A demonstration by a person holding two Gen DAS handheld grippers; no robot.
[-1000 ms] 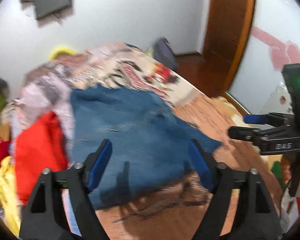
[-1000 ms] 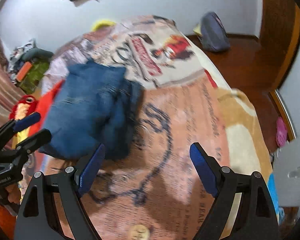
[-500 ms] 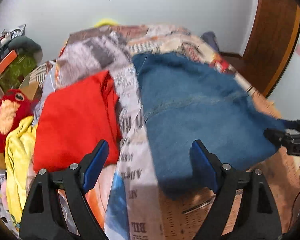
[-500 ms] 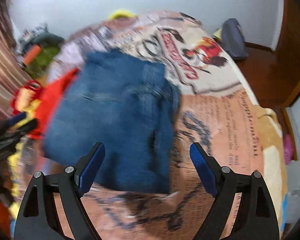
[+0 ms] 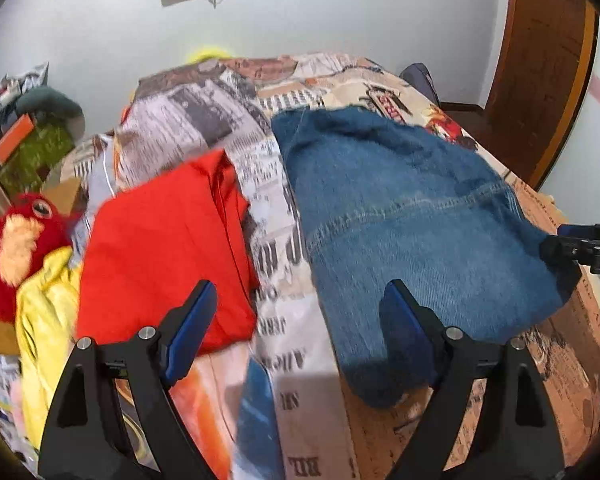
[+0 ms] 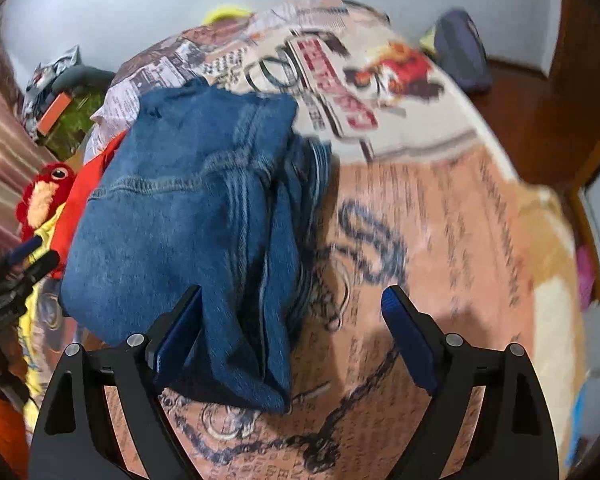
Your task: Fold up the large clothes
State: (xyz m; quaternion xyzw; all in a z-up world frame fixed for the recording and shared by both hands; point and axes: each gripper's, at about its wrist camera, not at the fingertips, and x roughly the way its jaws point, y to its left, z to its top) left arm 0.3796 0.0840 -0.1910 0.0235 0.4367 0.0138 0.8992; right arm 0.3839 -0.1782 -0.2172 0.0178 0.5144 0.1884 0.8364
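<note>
A folded pair of blue jeans (image 5: pixel 412 232) lies on the bed with the newspaper-print cover (image 5: pixel 292 344). It also shows in the right wrist view (image 6: pixel 196 216), bunched into thick folds at its right edge. My left gripper (image 5: pixel 296 328) is open and empty, hovering over the bed between the jeans and a folded red garment (image 5: pixel 164 248). My right gripper (image 6: pixel 292 332) is open and empty, just above the near edge of the jeans. The right gripper also shows at the right edge of the left wrist view (image 5: pixel 580 244).
A red plush toy (image 5: pixel 16 240) and a yellow garment (image 5: pixel 48 320) lie at the bed's left edge. A dark bag (image 6: pixel 464 52) sits on the floor beyond the bed. A wooden door (image 5: pixel 544 64) stands at the right. Clutter (image 5: pixel 28 136) is piled at the far left.
Both grippers have swung left over the bed. The left view moved from the jeans to between jeans and red garment. The right gripper has come closer to the jeans' near edge.
</note>
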